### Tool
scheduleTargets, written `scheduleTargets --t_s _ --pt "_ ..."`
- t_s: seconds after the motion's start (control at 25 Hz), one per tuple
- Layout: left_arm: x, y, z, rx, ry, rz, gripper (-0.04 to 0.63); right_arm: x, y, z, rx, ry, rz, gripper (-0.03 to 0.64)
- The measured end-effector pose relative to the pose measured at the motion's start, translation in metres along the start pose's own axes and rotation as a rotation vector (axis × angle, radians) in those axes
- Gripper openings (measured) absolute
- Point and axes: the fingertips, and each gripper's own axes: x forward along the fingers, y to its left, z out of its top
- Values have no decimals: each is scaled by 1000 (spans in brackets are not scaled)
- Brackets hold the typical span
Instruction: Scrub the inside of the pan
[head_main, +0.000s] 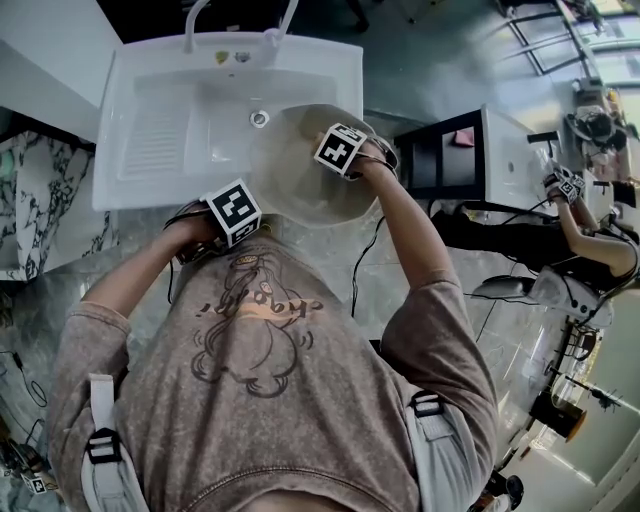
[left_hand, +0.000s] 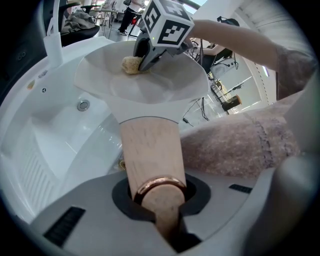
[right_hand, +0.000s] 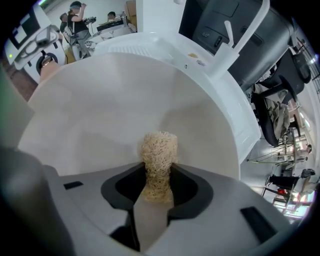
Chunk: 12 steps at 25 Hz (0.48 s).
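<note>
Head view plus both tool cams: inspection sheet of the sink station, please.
Surface: white sink, ribbed drainboard, drain uncovered.
Job's things: white pan held over the sink by its wooden handle; tan mesh scrubber against the pan's inner wall.
Clutter: nothing seen in the sink.
Grippers: left tool shut on the wooden handle; right tool shut on the scrubber.
Cables: black cable hangs below the right forearm, clear of the pan.
Surroundings: faucet at the sink's back edge; another person working to the right.
</note>
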Motion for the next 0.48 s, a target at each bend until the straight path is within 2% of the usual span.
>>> scheduleTargets --t_s 0.16,0.24,0.36,0.48 --pt "0 -1 1 -2 1 1 58 4 12 2 -44 -35 65 153" --pt "1 -1 1 -1 0 1 58 2 16 -4 -54 -7 68 153" --pt "1 0 -1 0 -1 -1 58 -7 16 -22 -37 90 52 153" --pt "2 0 -1 -1 0 -2 58 -6 25 -25 -48 96 99 153"
